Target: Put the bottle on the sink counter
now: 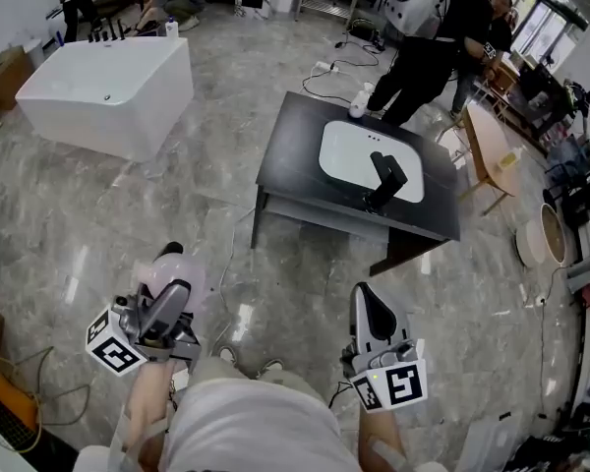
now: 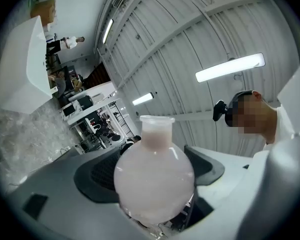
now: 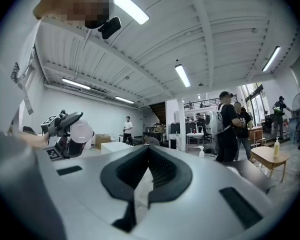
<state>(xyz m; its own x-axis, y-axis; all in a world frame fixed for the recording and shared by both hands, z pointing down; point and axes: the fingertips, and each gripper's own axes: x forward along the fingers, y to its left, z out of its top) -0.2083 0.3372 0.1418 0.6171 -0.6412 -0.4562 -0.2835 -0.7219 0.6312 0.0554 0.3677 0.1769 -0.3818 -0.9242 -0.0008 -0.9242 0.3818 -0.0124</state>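
A round, pale pink bottle [image 2: 154, 179] with a short neck sits between the black pads [image 2: 92, 176] of my left gripper [image 1: 167, 308], which is shut on it. In the head view that bottle [image 1: 169, 275] is held low at the left, near my body. The right gripper view shows the same bottle [image 3: 81, 132] at far left. My right gripper [image 1: 374, 318] is shut with nothing in it, its pads [image 3: 149, 171] pressed together. The black sink counter [image 1: 295, 160] with a white basin [image 1: 359, 155] and a black tap [image 1: 385, 180] stands ahead across the floor.
A white bathtub [image 1: 108, 91] stands at the far left. Two people [image 1: 442, 28] stand behind the counter, where a white bottle [image 1: 359, 101] sits on the far edge. A wooden table [image 1: 492, 150] and a round tub [image 1: 543, 236] are at the right. Cables [image 1: 231, 264] lie on the marble floor.
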